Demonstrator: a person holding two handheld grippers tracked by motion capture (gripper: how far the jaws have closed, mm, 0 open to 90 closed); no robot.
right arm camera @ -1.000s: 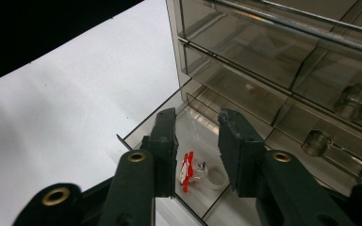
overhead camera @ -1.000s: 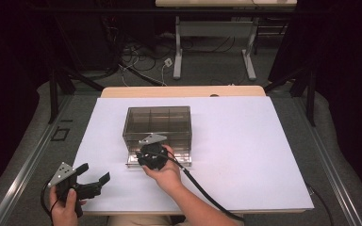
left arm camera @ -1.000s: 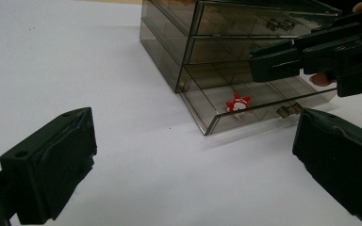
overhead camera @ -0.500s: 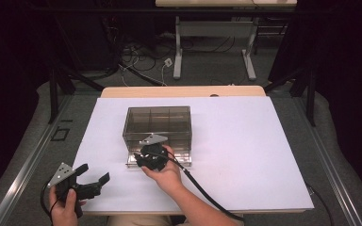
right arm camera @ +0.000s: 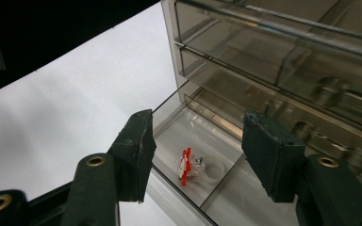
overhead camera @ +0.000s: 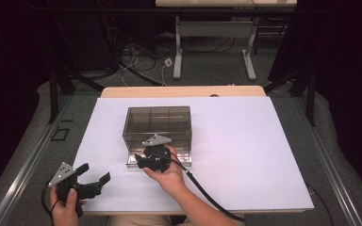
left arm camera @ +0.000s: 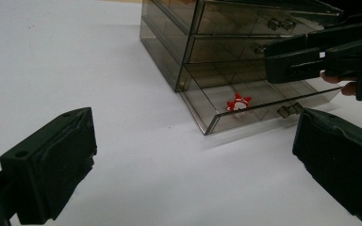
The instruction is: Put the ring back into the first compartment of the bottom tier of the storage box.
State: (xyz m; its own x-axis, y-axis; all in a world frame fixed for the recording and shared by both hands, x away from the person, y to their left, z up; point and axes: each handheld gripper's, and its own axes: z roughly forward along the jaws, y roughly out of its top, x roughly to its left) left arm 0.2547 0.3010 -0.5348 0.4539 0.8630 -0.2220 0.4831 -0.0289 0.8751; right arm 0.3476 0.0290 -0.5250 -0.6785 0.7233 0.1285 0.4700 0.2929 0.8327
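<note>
Red toy ring (right arm camera: 187,165) lies in the pulled-out bottom drawer (right arm camera: 188,141) of the smoky plastic cabinet (overhead camera: 157,125); your right claw (right arm camera: 195,155) has just been opening above it, empty. Your left claw (left arm camera: 193,155) gapes over the worktop (overhead camera: 245,141).

drawer box (overhead camera: 158,123): smoky grey, see-through
toy (right arm camera: 185,166) in its lowest drawer: red and white
table (overhead camera: 245,141) under the box: plain white
right gripper (overhead camera: 147,163): black
</note>
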